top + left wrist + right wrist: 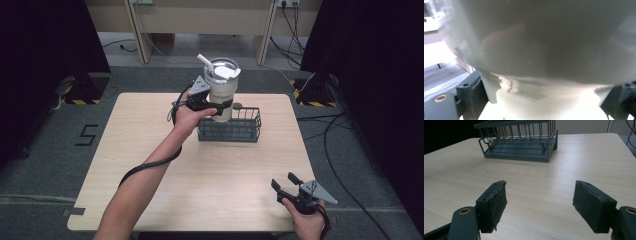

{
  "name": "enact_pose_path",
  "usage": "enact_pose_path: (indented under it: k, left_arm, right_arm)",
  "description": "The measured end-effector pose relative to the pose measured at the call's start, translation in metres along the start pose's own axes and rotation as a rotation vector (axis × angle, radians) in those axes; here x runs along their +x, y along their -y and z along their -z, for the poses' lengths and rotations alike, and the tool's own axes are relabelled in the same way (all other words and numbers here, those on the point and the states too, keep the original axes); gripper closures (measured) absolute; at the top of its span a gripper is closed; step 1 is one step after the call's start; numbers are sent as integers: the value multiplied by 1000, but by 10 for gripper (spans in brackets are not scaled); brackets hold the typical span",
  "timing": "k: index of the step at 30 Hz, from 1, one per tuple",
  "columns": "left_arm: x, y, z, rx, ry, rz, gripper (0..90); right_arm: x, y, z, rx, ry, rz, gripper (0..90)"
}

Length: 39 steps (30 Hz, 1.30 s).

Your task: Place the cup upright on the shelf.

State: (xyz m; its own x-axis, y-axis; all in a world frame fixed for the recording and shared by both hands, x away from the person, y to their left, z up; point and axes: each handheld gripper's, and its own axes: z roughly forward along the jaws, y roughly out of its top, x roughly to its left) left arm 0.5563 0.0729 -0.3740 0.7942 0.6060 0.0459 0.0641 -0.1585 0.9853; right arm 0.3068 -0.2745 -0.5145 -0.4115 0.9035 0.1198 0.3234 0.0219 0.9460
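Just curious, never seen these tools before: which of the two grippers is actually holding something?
The left gripper, shut on the cream tumbler over the wire basket. The right gripper hangs open near the table's front edge.

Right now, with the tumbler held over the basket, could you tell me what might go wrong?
1. The left tongs clamp the tumbler low on its body, so the top-heavy cup could tip or slip.
2. Its base could catch the wire basket rim and drag it.
3. The straw may swing if jolted.
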Motion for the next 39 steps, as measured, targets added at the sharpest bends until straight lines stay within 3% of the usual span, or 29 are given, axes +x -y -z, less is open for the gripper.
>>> enact_pose_path:
  k: [1, 6, 12, 15, 16, 22, 23, 39]
  left_arm:
    - [-3, 2, -1, 4, 2, 41, 106]
    - [0, 6, -9, 17, -10, 55, 106]
    - [2, 8, -14, 29, -17, 57, 106]
    - [5, 11, -17, 31, -36, 33, 106]
    - [4, 13, -17, 42, -32, 62, 106]
    - [7, 19, -22, 50, -36, 61, 106]
    - [6, 21, -22, 59, -34, 79, 106]
    - [6, 45, -32, 107, -40, 109, 106]
  right_arm:
    - [0, 0, 0, 0, -1, 0, 271]
    - [0, 0, 0, 2, -2, 0, 271]
    - [0, 0, 0, 2, 0, 6, 271]
    - [0, 0, 0, 3, -2, 6, 271]
    - [0, 0, 0, 3, -3, 6, 271]
    - [1, 0, -1, 5, -7, 2, 271]
    - [1, 0, -1, 4, -7, 4, 271]
    - [1, 0, -1, 5, -8, 5, 271]
